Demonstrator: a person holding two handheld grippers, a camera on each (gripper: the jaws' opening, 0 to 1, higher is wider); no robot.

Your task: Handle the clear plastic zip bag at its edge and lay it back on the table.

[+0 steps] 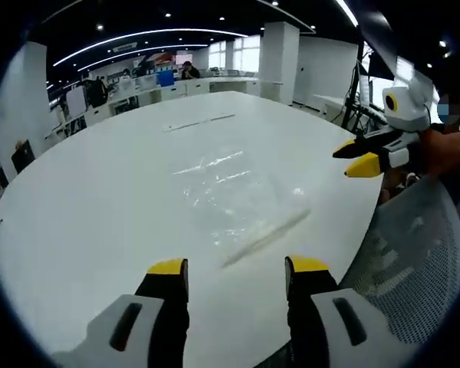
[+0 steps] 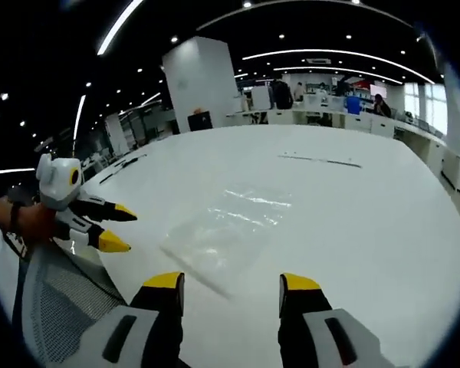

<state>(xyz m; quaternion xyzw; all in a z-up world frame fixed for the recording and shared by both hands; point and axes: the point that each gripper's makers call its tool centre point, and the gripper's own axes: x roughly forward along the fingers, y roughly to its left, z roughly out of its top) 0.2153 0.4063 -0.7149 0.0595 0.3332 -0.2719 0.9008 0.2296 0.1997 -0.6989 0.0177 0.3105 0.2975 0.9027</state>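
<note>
The clear plastic zip bag (image 1: 238,201) lies flat on the white table (image 1: 100,192), its zip strip nearest the table's front edge. My left gripper (image 1: 238,267) hovers open just short of that strip, nothing between its yellow-tipped fingers. The right gripper (image 1: 351,157) enters from the right, open and empty, held above the table's edge. In the right gripper view the bag (image 2: 226,230) lies ahead of my open right gripper (image 2: 230,282), and the left gripper (image 2: 119,228) shows at the left, open, with a hand behind it.
A grey mesh chair back (image 1: 418,261) stands at the table's near edge, also seen as mesh chair (image 2: 57,303). Thin strips (image 1: 199,123) lie far across the table. Desks, monitors and seated people fill the office behind, with a white pillar (image 2: 203,80).
</note>
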